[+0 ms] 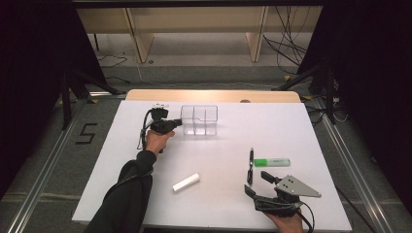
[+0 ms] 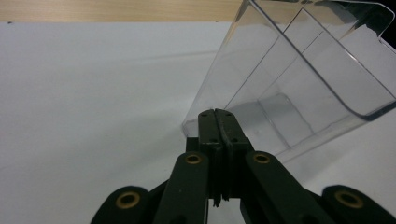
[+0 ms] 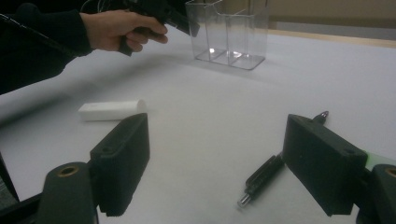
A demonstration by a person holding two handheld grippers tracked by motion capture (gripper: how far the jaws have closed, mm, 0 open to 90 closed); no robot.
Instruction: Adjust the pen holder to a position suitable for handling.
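The right gripper [image 1: 256,182] sits nearest the camera at the near edge of the white table [image 1: 291,126], jaws spread wide and empty, with the black pen [image 1: 250,166] just ahead of its tips and the green-and-white highlighter [image 1: 271,162] lying beside that pen. The left gripper [image 1: 179,122] has its jaws pressed together at the left wall of the clear plastic three-compartment organiser [image 1: 199,120], which stands near the far edge. Open table lies between them, holding the white cylindrical tube [image 1: 186,182]; no lettering is readable.
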